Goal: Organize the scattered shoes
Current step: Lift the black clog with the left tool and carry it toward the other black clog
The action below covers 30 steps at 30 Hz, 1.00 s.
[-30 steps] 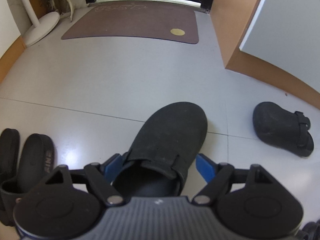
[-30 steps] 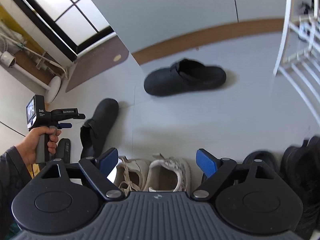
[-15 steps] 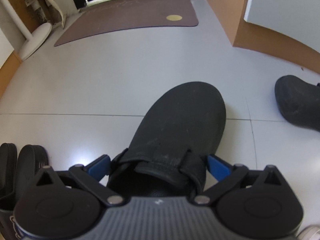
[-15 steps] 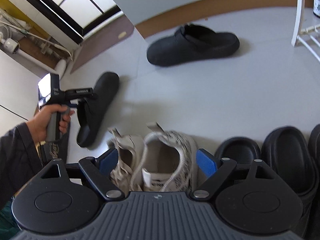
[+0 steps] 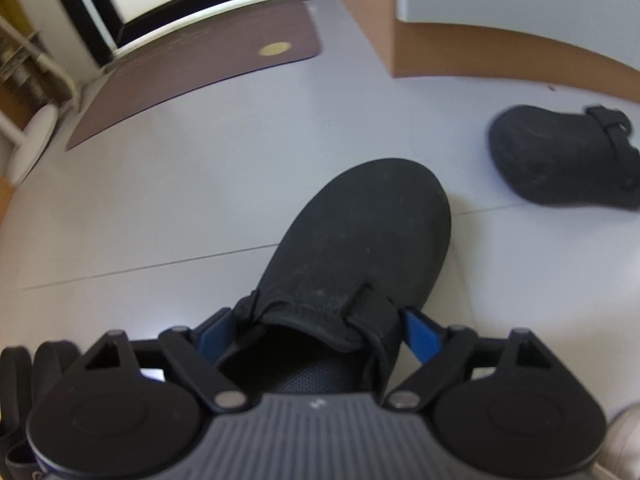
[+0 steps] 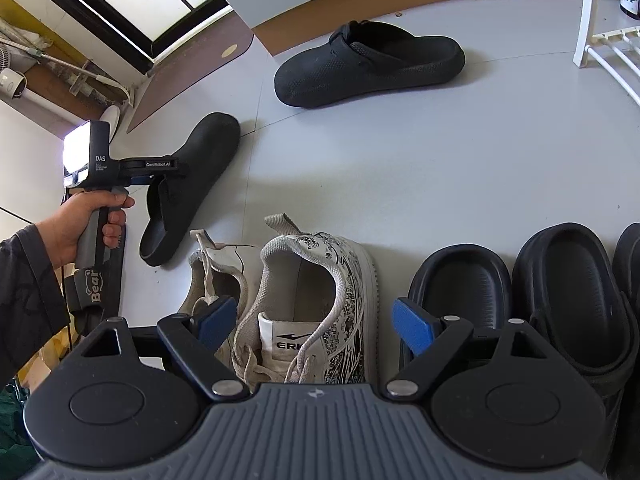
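Left gripper (image 5: 316, 330): its jaws are closing around the heel end of a black clog (image 5: 356, 256), with one blue pad on either side of the strap; whether the pads press on the shoe yet cannot be told.
Black clog: lies on the pale floor (image 5: 160, 208), toe pointing away from the gripper towards a brown doormat (image 5: 192, 68).
Second black clog (image 5: 560, 160): well apart to the right, near the brown skirting of the wall, strap end facing right.
Left hand (image 6: 86, 220): seen from the right wrist camera, wrapped around the gripper's handle, dark sleeve behind it.
Right gripper (image 6: 314, 322): jaws spread wide, holding nothing, hovering over a patterned white sneaker (image 6: 320, 300).
Sneaker's neighbours: a beige sneaker (image 6: 208, 280) touches it on the left; black slippers (image 6: 520, 292) stand side by side on the right.
Far right: a white rack (image 6: 604, 44) stands on the floor.
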### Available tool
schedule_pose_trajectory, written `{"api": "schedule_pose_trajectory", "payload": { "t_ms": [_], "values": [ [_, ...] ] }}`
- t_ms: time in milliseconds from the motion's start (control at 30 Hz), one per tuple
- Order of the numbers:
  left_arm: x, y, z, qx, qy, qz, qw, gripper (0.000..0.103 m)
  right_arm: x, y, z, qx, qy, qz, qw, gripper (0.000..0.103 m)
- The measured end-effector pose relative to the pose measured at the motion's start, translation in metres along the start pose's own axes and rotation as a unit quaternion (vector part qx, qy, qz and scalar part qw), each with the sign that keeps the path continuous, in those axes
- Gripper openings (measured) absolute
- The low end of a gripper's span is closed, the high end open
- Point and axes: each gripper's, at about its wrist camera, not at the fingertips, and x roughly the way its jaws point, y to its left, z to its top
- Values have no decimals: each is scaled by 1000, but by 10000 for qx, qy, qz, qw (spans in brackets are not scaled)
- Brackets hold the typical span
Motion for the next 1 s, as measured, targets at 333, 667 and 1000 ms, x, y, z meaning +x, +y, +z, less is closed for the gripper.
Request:
{"api": "schedule_pose_trajectory", "payload": {
  "t_ms": [333,667,1000],
  "values": [
    [-17,-46,-10,859,-224,-627,9941,86,-1,-7,0,108,-26,3,9999,89],
    [-22,-75,-11,1366,-180,-888,9865,86,-3,-12,0,171,-22,54,9998,89],
    [-17,-127,7,1891,-263,-1293,9730,86,-2,-15,0,196,-1,84,9998,89]
  ]
}}
